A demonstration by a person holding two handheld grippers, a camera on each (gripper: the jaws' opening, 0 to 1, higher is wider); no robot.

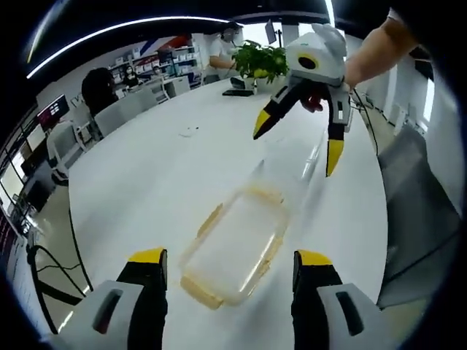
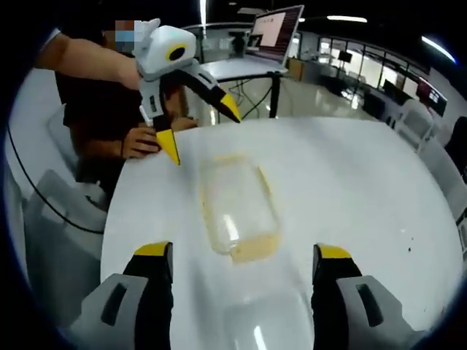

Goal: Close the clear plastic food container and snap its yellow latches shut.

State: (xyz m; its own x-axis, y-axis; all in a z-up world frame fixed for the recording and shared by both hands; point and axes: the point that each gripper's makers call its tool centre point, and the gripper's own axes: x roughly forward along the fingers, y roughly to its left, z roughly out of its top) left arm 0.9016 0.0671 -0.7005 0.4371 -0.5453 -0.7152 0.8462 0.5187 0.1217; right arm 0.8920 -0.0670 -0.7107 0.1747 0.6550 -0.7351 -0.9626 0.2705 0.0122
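The clear plastic container (image 1: 235, 251) lies open on the white table (image 1: 146, 182), with yellow latches (image 1: 201, 292) along its rim. Its clear lid (image 1: 292, 171) stretches away from the far end, faint against the table. My left gripper (image 1: 230, 259) is open, its yellow-tipped jaws standing either side of the container's near end. My right gripper (image 1: 298, 142) hangs open above the lid's far end. In the right gripper view the container (image 2: 237, 208) lies ahead, the lid (image 2: 255, 321) sits between the open right gripper's (image 2: 243, 253) jaws, and the left gripper (image 2: 201, 131) hovers open beyond it.
A potted plant (image 1: 259, 58) and a dark flat device (image 1: 237, 92) sit at the table's far end, with a small object (image 1: 190, 131) mid-table. Chairs (image 1: 124, 109) and seated people line the left side. A person's hand (image 2: 142, 142) rests at the table edge.
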